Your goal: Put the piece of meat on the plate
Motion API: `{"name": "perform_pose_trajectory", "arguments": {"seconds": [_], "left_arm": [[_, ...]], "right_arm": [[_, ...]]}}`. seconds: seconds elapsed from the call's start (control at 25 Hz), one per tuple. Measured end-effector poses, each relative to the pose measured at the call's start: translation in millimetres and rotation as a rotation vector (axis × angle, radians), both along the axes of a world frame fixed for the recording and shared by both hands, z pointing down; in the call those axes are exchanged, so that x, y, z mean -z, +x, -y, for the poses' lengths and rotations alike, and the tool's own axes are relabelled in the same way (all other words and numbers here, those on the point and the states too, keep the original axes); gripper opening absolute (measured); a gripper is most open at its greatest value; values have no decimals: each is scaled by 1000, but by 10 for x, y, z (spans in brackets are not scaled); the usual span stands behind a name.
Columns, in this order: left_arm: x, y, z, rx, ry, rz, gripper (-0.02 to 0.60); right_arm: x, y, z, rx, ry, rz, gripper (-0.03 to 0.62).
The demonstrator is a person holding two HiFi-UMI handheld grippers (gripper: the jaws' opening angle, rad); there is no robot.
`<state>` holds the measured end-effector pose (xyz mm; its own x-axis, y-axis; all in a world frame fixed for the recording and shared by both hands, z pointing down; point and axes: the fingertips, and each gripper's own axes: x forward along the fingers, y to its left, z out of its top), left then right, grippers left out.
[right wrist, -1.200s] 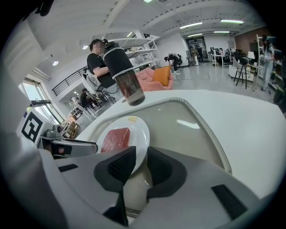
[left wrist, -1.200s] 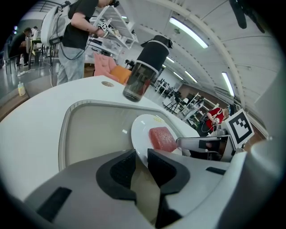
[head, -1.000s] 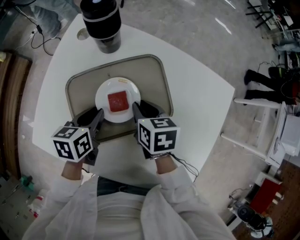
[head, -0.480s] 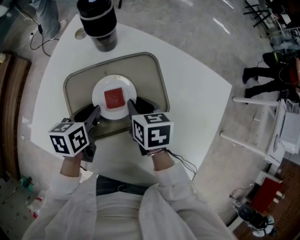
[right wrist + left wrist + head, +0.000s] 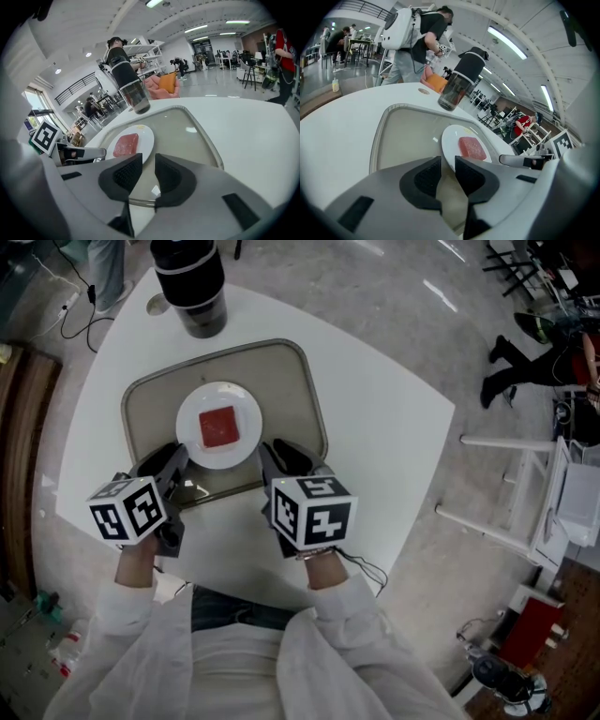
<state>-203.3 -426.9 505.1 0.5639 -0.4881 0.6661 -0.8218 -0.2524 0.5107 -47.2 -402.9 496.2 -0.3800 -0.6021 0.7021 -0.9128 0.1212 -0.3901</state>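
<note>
From the head view we see the piece of meat point(image 5: 218, 427) lying on the white plate point(image 5: 187, 413), inside a beige tray point(image 5: 291, 390) on the white counter point(image 5: 375, 427). The left gripper point(image 5: 167, 465) and right gripper point(image 5: 279, 454) flank the plate. The left gripper view adds its jaws slightly apart and empty, and a person with a backpack point(image 5: 417, 33) beyond the dark tumbler point(image 5: 459, 84). The right gripper view shows its jaws likewise parted on nothing, in a bright hall.

Bright overhead light, sharp focus, fisheye-warped dark corners.
</note>
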Motion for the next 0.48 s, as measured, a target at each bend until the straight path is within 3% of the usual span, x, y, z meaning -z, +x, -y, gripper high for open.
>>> {"name": "perform_pose_trajectory", "arguments": {"seconds": [0.28,0.48], "left_arm": [[239,100,-249,17,53,-12,77],[469,258,-528,17,112,-66,76]], "right_arm": [[311,96,-234,31,107,47,87],[526,181,-490,84,190,105,63]]}}
